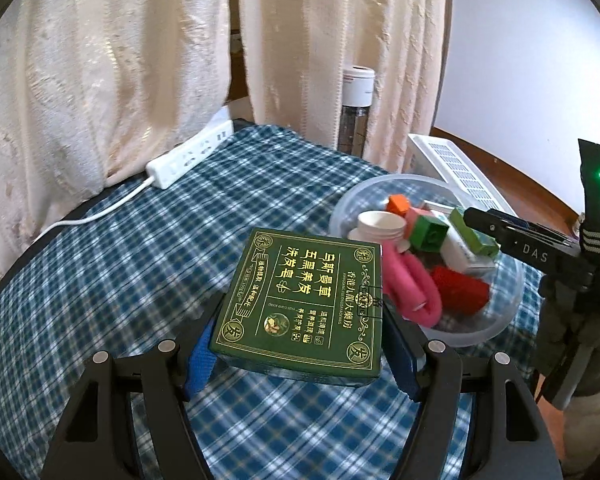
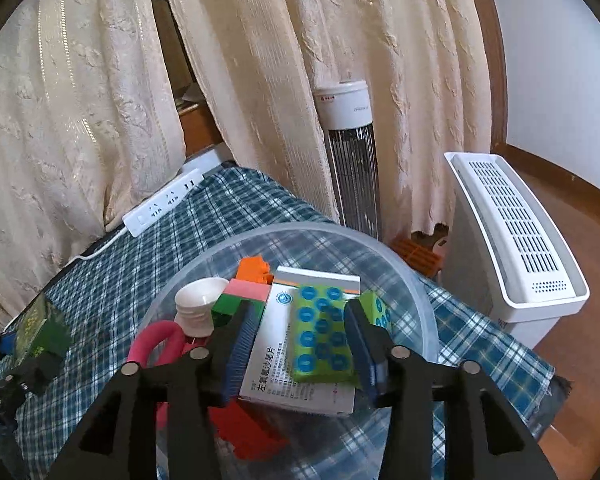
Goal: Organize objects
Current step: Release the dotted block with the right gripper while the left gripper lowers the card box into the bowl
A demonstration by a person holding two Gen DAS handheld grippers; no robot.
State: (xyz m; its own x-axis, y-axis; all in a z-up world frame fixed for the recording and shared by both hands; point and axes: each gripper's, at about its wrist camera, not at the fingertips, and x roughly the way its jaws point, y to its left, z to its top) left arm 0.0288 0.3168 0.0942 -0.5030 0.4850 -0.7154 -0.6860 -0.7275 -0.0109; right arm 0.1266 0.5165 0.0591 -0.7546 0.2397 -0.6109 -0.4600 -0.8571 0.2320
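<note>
Cream curtains (image 1: 112, 60) are filling the upper half of both views, and below them a blue-and-white checked cloth is covering the desk (image 1: 132, 248), which is taking up the lower half. At the right of the right wrist view a white air purifier (image 2: 512, 240) is standing on the wooden floor, with a tall tower heater (image 2: 350, 160) just left of it against the curtains. A white power strip (image 1: 188, 154) is lying on the cloth in the upper left of the left wrist view.

A clear plastic bowl (image 2: 416, 280) is sitting on the cloth at the centre of the right wrist view, holding a white medicine box (image 2: 300, 360), a pink foam loop (image 1: 410, 284), a red block (image 1: 460, 288), green (image 1: 430, 234), orange (image 2: 252, 268) and pink bricks and a white paper cup (image 1: 380, 222).

The left gripper (image 1: 300, 344) is clamping a dark green box (image 1: 304, 300) with gold lettering between its blue pads, lifted just above the cloth at the lower centre, beside the bowl's left rim.

The right gripper (image 2: 300, 344) is hovering over the bowl with its jaws spread wide; a green packet with blue dots (image 2: 320, 336) is lying between them on the medicine box, touching the right pad but clear of the left one.
</note>
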